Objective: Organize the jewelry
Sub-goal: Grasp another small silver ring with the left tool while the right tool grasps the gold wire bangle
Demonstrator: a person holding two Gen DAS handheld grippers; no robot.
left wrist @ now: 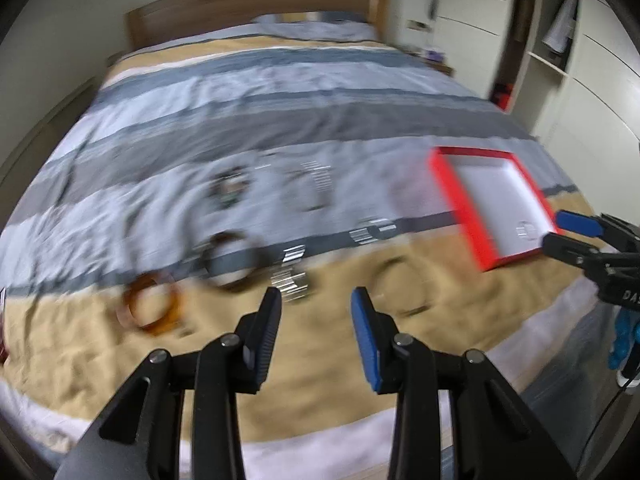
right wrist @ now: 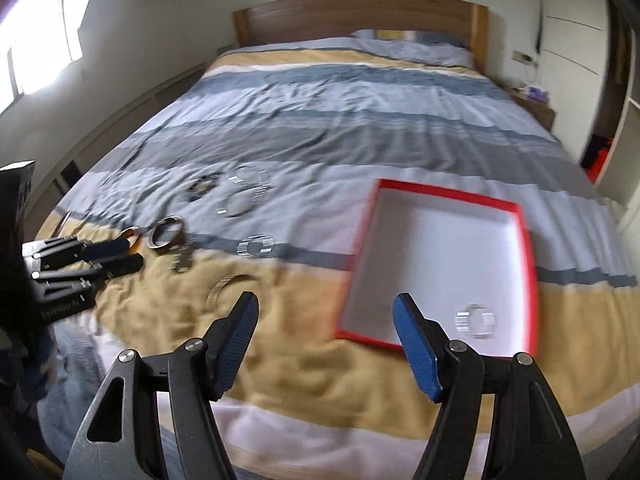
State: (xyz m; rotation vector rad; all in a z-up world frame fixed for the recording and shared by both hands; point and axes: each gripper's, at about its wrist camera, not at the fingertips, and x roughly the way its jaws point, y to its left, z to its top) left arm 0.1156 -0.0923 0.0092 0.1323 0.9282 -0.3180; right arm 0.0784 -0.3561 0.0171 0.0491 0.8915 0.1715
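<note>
One silver bracelet (right wrist: 476, 320) lies in red box (right wrist: 448, 264); we hold left hand-held gripper (left wrist: 316, 312) and right hand-held gripper (right wrist: 326, 320) apart, empty, above bed (right wrist: 320, 120), likely reaching remaining bangles (left wrist: 152, 312).

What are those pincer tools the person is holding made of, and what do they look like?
Both the left gripper and right gripper are black, angular linkage frames with silver pivot pins. Each has two flat fingers faced with ribbed blue pads. White lettering marks the side of each body.
</note>
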